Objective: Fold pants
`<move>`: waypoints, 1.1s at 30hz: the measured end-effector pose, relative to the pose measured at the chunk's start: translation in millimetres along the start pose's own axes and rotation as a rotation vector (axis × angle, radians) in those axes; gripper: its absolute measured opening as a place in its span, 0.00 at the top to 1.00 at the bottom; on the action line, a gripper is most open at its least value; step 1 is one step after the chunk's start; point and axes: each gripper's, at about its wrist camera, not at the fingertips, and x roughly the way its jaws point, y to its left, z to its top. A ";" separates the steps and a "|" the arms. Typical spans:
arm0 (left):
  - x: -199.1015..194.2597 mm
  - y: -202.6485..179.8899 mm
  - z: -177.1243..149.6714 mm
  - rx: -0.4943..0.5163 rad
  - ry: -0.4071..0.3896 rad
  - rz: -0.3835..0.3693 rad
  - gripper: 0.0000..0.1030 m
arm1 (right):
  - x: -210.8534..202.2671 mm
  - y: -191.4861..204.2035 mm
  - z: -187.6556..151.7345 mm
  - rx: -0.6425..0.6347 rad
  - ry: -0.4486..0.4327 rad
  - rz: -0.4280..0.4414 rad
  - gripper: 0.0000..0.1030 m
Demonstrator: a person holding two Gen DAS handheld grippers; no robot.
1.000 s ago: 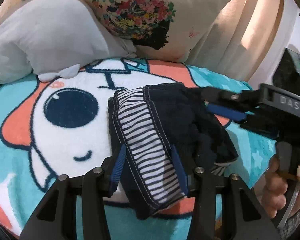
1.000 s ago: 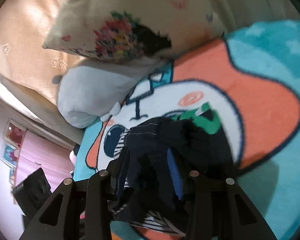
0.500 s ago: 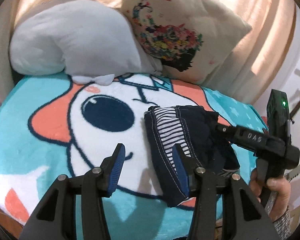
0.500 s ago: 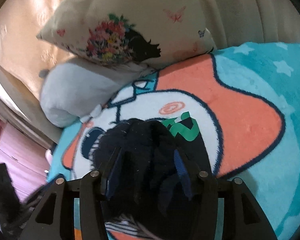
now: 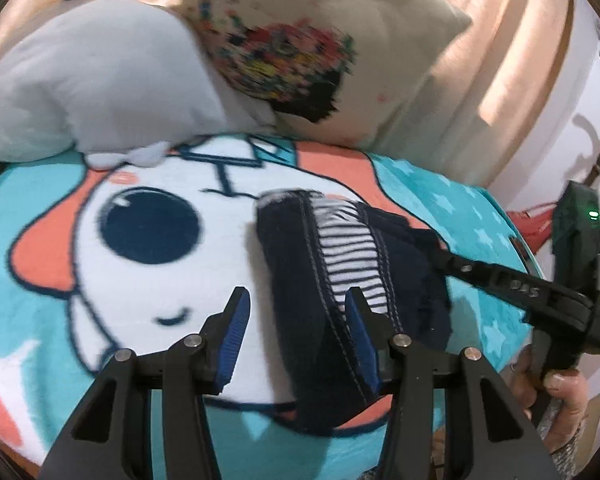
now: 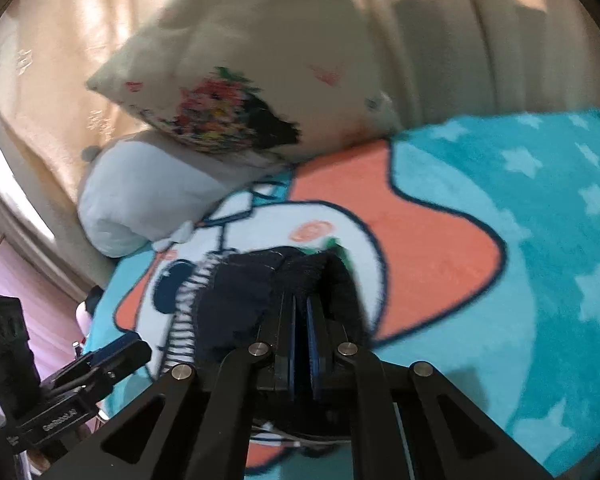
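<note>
The folded pants (image 5: 340, 280) lie on the blanket (image 5: 100, 300), at 3 o'clock from its cartoon eye. The left tongs (image 5: 296, 332), earlier clamped on them, now hover apart. The right tongs (image 6: 300, 320) have snapped together, seemingly gripping nothing.

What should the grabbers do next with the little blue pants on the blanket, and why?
Probably draw the right gripper back off the pants. They already lie in a folded bundle on the blanket, striped lining showing, and its jaws look closed at the bundle's edge; whether cloth is caught between them is unclear. The left gripper hangs open above the bundle, holding nothing.
</note>
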 end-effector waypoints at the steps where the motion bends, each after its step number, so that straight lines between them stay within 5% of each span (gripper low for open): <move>1: 5.0 -4.6 -0.5 0.013 0.011 0.017 0.53 | 4.4 -9.0 -1.6 0.029 0.015 0.007 0.94; 6: 33.2 -13.6 -9.7 0.039 0.087 0.112 0.53 | 23.2 -26.9 -5.2 0.096 0.051 0.048 0.93; 13: 23.6 -7.1 -8.6 0.040 0.090 0.088 0.48 | 16.2 -10.8 -3.7 0.011 0.036 0.012 0.87; 15: 3.4 -0.8 -4.3 0.028 0.056 0.043 0.46 | 7.2 -8.5 -2.1 0.005 0.015 0.022 0.79; 17: -10.9 6.5 1.0 0.017 0.018 0.044 0.42 | -5.9 -7.2 0.4 0.002 -0.020 0.037 0.59; 21: -28.6 30.9 10.6 -0.040 -0.041 0.097 0.31 | -18.9 -5.4 2.9 -0.024 -0.058 0.043 0.49; 27: 0.1 56.8 7.4 -0.160 0.060 0.043 0.31 | -6.2 -22.9 -1.5 0.037 -0.024 0.070 0.41; 31: 18.6 46.5 1.0 -0.152 0.116 0.012 0.31 | 10.5 -31.6 -6.8 0.070 0.021 0.056 0.41; 33: 22.9 33.6 -4.6 -0.090 0.111 0.057 0.31 | 15.7 -30.6 -11.2 0.058 0.036 0.039 0.41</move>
